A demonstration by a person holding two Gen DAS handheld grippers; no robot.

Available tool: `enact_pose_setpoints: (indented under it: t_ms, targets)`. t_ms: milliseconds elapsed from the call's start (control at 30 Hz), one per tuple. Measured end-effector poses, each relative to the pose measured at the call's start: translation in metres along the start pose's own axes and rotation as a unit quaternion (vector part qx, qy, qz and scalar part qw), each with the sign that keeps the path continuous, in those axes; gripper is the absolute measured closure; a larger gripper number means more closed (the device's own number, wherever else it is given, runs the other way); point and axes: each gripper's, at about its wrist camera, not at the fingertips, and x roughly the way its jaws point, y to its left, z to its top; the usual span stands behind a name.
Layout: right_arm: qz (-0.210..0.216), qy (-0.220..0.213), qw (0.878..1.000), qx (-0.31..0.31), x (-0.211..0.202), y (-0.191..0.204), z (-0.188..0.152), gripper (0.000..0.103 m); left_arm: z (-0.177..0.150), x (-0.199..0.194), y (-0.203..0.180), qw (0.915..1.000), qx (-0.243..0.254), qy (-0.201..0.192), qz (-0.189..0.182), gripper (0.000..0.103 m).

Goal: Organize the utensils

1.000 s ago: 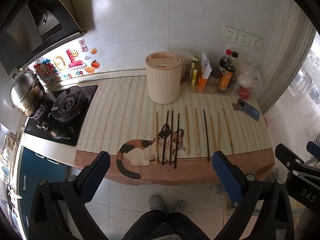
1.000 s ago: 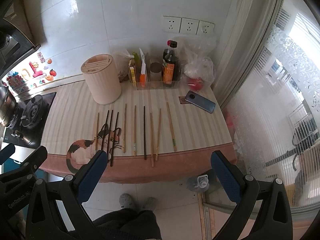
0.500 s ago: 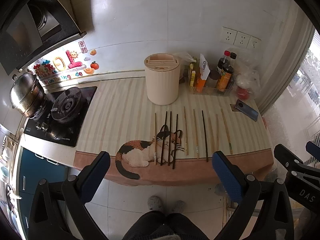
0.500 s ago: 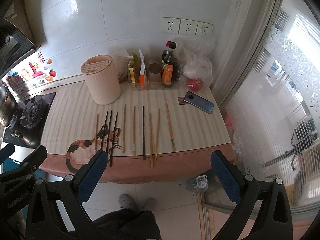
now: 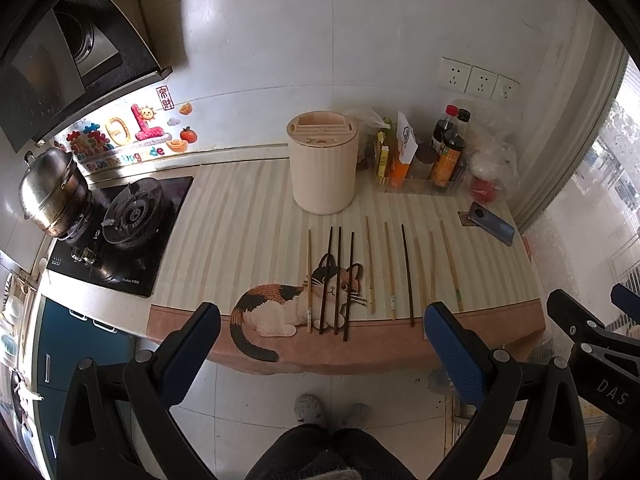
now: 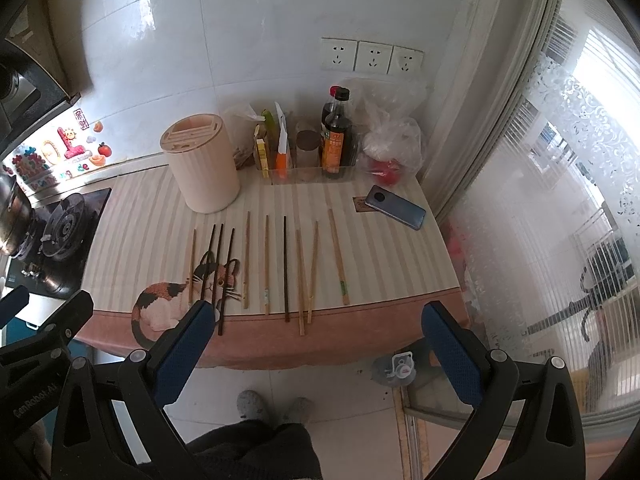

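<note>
Several chopsticks, some black (image 5: pixel 338 280) and some wooden (image 5: pixel 389 270), lie side by side in a row on the striped cat mat (image 5: pixel 240 232) of the counter. The same row of chopsticks (image 6: pixel 285 264) shows in the right wrist view. Behind them stands a beige round utensil holder (image 5: pixel 322 168) (image 6: pixel 202 170) with slots in its top. My left gripper (image 5: pixel 320 340) hovers open in front of the counter's near edge, nothing between its fingers. My right gripper (image 6: pixel 316 344) is likewise open and empty, held off the counter's front edge.
A gas stove (image 5: pixel 128 220) with a steel pot (image 5: pixel 52 196) is at the left. Sauce bottles (image 5: pixel 446 156), packets and a plastic bag stand at the back right, a phone (image 6: pixel 396 207) beside them. A person's legs and slippers (image 5: pixel 328 412) are below. A curtained window (image 6: pixel 560 200) is at the right.
Both grippers have drifted slightly back and up; the counter sits a little higher in each view. Nothing on the counter moved.
</note>
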Motion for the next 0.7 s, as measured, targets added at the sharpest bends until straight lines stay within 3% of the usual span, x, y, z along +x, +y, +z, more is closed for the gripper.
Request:
enact_pose_setpoints:
  t_ms: [700]
  targets:
    - [0.000,-0.004,1.000,-0.001,-0.0030,-0.0009,0.0026,0.000,0.0018,-0.0014,-0.0035,1.0000,-0.001,-0.003,0.000,0.000]
